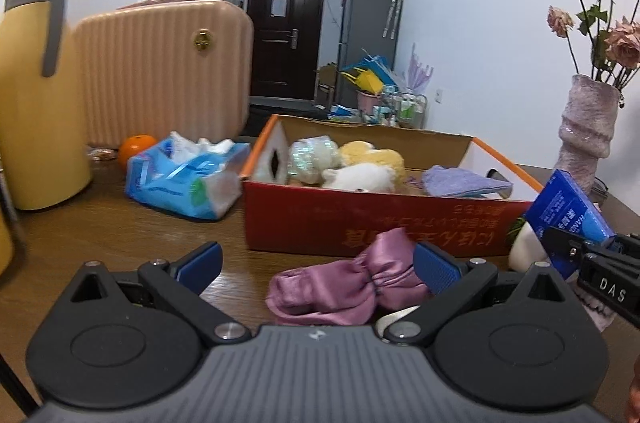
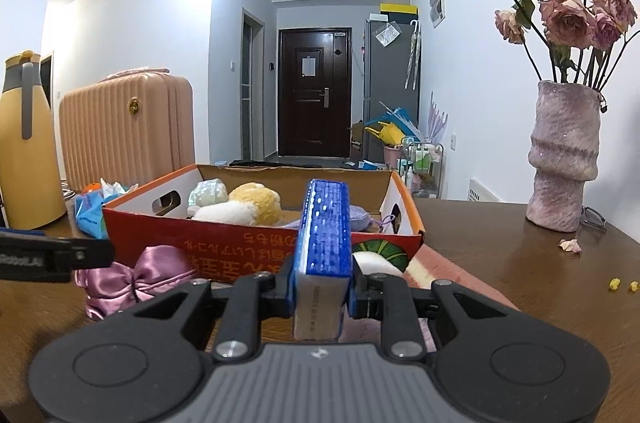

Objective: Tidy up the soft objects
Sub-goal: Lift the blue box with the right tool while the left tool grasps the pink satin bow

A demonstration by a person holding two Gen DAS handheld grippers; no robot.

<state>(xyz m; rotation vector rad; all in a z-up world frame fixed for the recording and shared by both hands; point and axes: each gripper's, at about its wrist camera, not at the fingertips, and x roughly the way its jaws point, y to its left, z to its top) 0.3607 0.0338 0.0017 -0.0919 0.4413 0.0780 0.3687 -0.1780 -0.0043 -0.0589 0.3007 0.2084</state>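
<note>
The yellow jug (image 1: 38,79) at nine o'clock in the left wrist view is blurred and cut by the picture's edge. The pink satin pouch (image 1: 340,283) lies partly behind the left gripper's (image 1: 316,263) right pad and body. The blue pack (image 1: 568,215) at three o'clock is partly covered by the right gripper (image 1: 600,263), whose far end runs off the edge. Writing on the pack is too small to read.

In the right wrist view the blue pack (image 2: 324,235) hides the middle of the red box (image 2: 240,243). The purple cloth (image 2: 360,215) inside shows only an edge. The glasses (image 2: 594,217) sit half behind the vase (image 2: 564,159).
</note>
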